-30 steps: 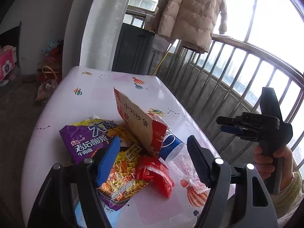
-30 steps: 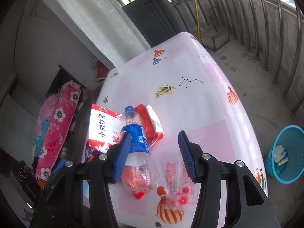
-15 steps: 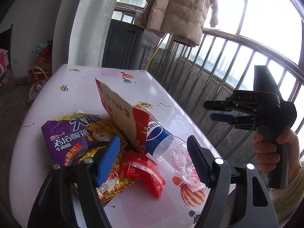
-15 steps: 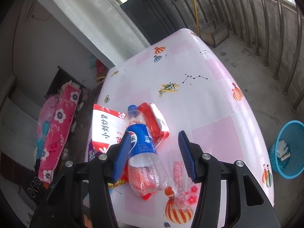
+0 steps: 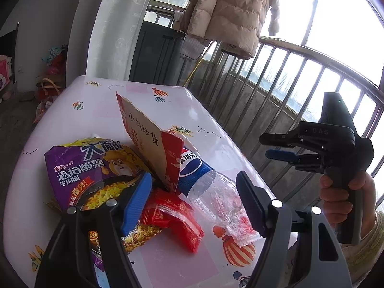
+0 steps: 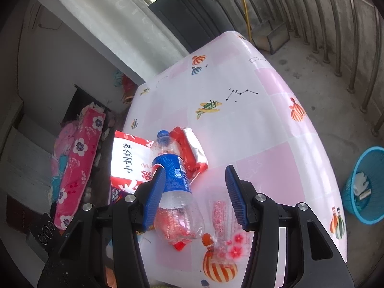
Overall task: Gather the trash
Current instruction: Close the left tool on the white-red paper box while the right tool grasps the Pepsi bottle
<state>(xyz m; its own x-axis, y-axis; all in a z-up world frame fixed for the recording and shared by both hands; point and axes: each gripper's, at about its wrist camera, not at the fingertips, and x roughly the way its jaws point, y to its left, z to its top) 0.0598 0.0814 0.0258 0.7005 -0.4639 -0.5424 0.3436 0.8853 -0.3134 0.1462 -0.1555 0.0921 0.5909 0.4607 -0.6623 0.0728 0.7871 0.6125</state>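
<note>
Left gripper (image 5: 194, 199) lowered, open, empty | right gripper (image 6: 195, 196) open | bottle (image 6: 176, 187) clear, blue-labelled, lying flat

Purple noodle packet (image 5: 79, 168), blue-labelled clear bottle (image 6: 171, 175), pink balloon-patterned tablecloth (image 6: 240, 120).

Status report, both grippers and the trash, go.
Left gripper open, right gripper open, nothing gripped. Clear blue-labelled plastic bottle lying among wrappers. Blue mesh bin on floor.

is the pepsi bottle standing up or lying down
Lying down. The bottle rests on its side on the table, blue cap pointing away.
</note>
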